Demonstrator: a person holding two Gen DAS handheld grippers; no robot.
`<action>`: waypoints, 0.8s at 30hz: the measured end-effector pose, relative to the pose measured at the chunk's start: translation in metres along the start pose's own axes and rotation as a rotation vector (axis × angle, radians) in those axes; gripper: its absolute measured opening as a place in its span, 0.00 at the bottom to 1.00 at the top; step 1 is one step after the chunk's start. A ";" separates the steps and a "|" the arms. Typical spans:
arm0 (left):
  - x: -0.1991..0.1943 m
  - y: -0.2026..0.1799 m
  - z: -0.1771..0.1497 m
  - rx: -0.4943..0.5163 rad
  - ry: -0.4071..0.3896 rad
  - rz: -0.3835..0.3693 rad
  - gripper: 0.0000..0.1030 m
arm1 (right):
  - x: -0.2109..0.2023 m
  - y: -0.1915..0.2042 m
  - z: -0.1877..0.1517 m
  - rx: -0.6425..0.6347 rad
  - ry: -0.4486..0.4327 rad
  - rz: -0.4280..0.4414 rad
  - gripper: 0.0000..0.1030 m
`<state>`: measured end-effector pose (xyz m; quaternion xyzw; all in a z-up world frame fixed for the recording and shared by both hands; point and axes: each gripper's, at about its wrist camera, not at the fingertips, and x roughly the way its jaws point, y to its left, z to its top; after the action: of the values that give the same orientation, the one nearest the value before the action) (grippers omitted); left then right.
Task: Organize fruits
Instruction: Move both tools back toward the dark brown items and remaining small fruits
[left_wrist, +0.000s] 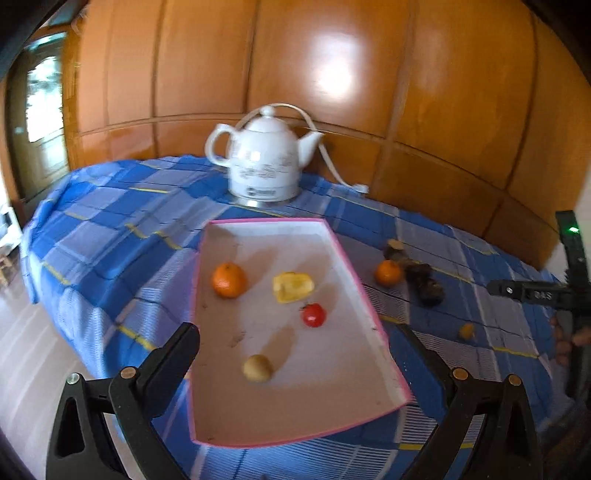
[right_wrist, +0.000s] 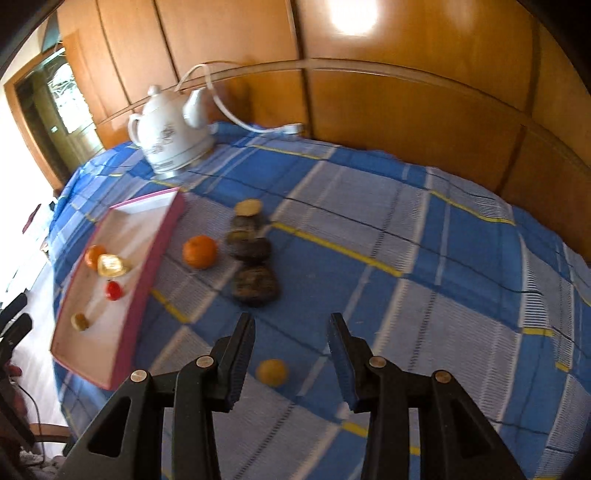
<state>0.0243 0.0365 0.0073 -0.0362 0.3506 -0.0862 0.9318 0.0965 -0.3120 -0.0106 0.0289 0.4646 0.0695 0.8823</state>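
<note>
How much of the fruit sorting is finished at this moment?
Four fruits lie in the pink tray: orange, yellow piece, tomato, kiwi. Right gripper, jaws open, is empty above the small yellow fruit. Second orange and dark pieces remain outside.

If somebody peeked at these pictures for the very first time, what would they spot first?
Probably the white teapot-shaped kettle at the back of the blue checked tablecloth, against the shiny wooden wall. Next, the pink-edged tray in front of it, holding an orange, a yellow fruit, a small red tomato and a brownish fruit. Another orange sits outside it beside some dark lumps.
</note>
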 end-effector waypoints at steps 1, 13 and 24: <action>0.002 -0.003 0.002 0.003 0.001 -0.011 1.00 | 0.001 -0.007 0.000 0.008 0.000 -0.007 0.40; 0.029 -0.054 0.018 0.123 0.085 -0.007 1.00 | 0.014 -0.079 -0.008 0.240 -0.007 -0.009 0.40; 0.071 -0.110 0.033 0.183 0.178 -0.110 0.83 | 0.005 -0.073 -0.003 0.256 -0.014 0.003 0.40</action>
<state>0.0838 -0.0843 0.0002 0.0374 0.4200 -0.1716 0.8904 0.1037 -0.3835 -0.0253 0.1424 0.4636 0.0110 0.8745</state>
